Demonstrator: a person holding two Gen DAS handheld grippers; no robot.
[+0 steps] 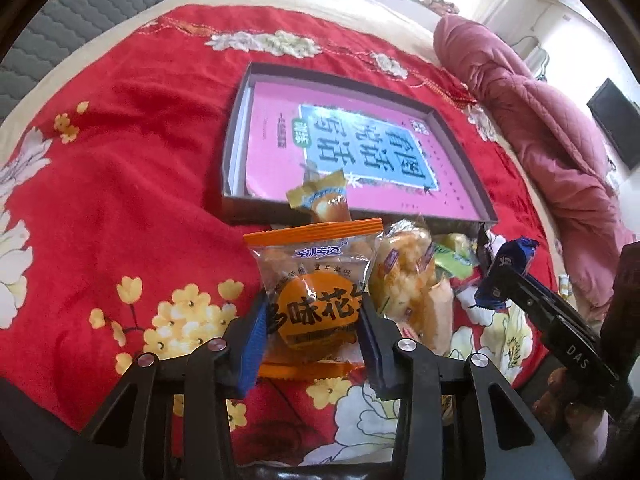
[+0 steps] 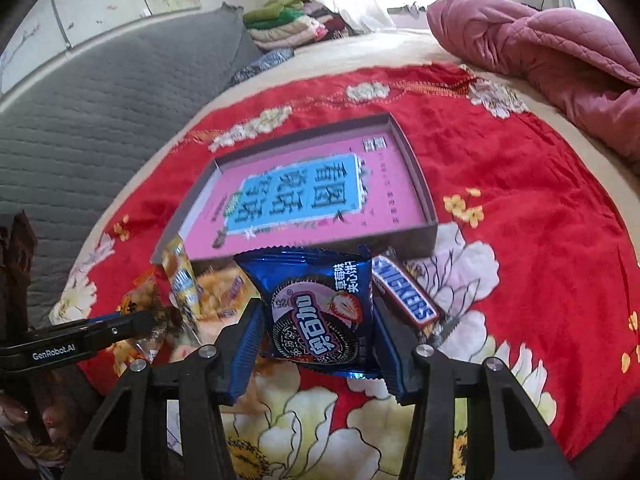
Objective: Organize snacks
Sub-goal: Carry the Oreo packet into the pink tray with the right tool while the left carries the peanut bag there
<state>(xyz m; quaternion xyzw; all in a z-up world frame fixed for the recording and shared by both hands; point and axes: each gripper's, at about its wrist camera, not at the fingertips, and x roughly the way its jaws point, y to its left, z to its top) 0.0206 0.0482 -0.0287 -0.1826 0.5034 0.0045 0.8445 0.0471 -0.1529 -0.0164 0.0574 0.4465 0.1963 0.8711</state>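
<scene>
My left gripper [image 1: 312,316] is shut on an orange peanut snack packet [image 1: 316,280], held just above the red cloth in front of the shallow grey box [image 1: 236,128]. A pink book [image 1: 360,152] lines the box, with a small yellow candy [image 1: 320,196] at its near rim. My right gripper [image 2: 318,328] is shut on a blue Oreo packet [image 2: 320,308], held just in front of the same box [image 2: 416,184]. A Snickers bar [image 2: 408,296] lies to its right. Bread packets [image 1: 408,276] and other snacks lie beside the left gripper.
A red flowered cloth [image 1: 120,160] covers the bed. A pink quilt [image 1: 552,140] is bunched at the right. A grey mattress edge [image 2: 100,120] runs along the left. The other gripper shows at the edge of each view: right [image 1: 504,276], left [image 2: 120,328].
</scene>
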